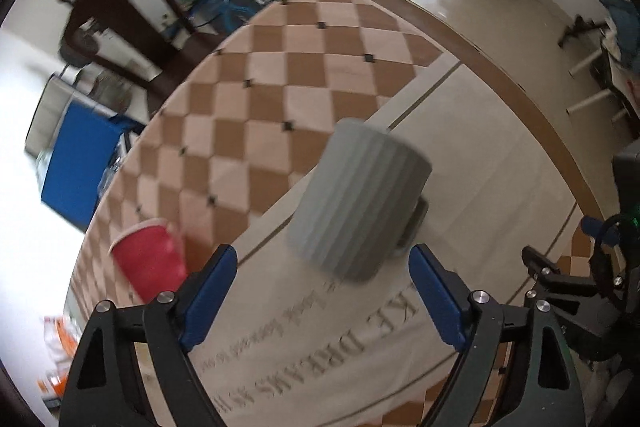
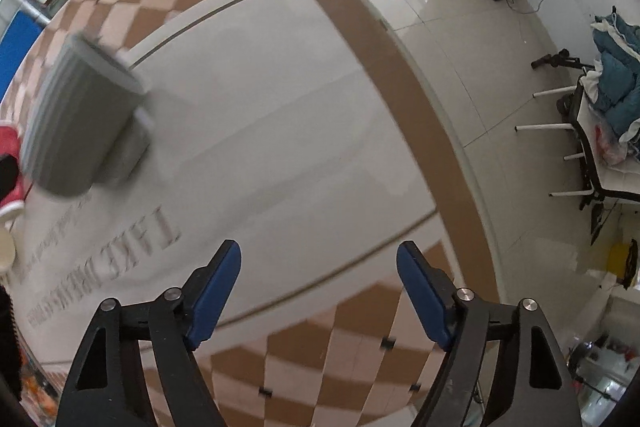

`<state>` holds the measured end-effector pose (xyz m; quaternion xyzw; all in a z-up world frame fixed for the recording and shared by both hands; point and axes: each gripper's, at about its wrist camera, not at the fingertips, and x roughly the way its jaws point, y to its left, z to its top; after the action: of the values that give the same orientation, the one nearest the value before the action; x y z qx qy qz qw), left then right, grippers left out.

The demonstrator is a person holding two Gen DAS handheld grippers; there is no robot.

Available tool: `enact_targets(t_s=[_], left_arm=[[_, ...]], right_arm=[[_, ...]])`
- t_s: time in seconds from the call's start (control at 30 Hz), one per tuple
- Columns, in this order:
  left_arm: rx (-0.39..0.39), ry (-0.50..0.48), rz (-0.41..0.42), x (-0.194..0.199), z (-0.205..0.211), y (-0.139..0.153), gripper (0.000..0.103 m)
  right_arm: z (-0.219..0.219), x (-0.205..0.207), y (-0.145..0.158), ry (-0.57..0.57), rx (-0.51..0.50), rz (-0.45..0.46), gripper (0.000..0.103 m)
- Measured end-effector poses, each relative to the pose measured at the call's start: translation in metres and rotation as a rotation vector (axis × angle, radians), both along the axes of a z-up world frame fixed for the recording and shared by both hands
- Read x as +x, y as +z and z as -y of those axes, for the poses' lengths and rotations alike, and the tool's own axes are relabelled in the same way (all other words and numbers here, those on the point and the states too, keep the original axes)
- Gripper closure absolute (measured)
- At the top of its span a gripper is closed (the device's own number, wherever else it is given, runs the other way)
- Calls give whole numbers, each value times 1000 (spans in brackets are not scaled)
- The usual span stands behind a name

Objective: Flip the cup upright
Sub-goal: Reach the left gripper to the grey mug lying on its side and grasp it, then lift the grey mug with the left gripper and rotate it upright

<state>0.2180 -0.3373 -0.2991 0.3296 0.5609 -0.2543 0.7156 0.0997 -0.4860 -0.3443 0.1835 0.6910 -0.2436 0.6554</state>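
- Left wrist view:
- Tiled living room beyond, dark wooden chair and clutter at the far end; round tabletop (image 1: 280,39) under a checkered cloth with a pale printed centre panel.
- Grey ribbed cup (image 1: 360,199) mouth-down on the pale panel, toward the middle of the tabletop, flat base facing up, handle on its right side; blurred, so fine detail not readable.
- Red paper cup (image 1: 150,259) near the left edge of the tabletop, apart from the grey cup.
- Left gripper (image 1: 322,291) released, blue pads spread wide, just short of the grey cup and not touching it; nothing between the jaws.
- Part of the other tool visible at the right edge of the view.

- Right wrist view:
- Same tabletop (image 2: 384,39), brown border band curving along its far edge, glossy floor and a chair piled with blue cloth beyond.
- Grey ribbed cup (image 2: 80,119) far off to the left, well apart from the right gripper (image 2: 318,287).
- Right gripper released too, pads wide, over bare pale cloth, empty.

- Doing the step well, as a judgement:
- Step in hand likely the left gripper's approach; flip not yet begun.
- Best to centre the ribbed wall between the pads, clear of the handle, at mid-height rather than near the base.
- Firm closure before lifting, since the ribs may let the cup slip or twist.
- Enough lift before rotating to keep the rim off the cloth, and away from the red cup.
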Motion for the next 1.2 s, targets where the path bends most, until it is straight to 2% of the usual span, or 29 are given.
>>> enact_targets(t_s=[0.17,0.47,0.8,1.03,1.2], left_arm=[[46,-58,-42,13,30,-25,16],[107,-110,-131,24,46,-64,16],[116,-161,-121,27,42,-76,17],[91,-97,-122,33,32,-70,18],[44,15,-124,40,7,-55,19]], right_arm=[[22,15,-15,-9,8,-15,22],[39,33,-31,-11,29,-33,22],[45,32,-41,-26,51,-40,22],[47,29,-33,-35,55,-30,22],[40,31,-27,-24,56,-14,22]])
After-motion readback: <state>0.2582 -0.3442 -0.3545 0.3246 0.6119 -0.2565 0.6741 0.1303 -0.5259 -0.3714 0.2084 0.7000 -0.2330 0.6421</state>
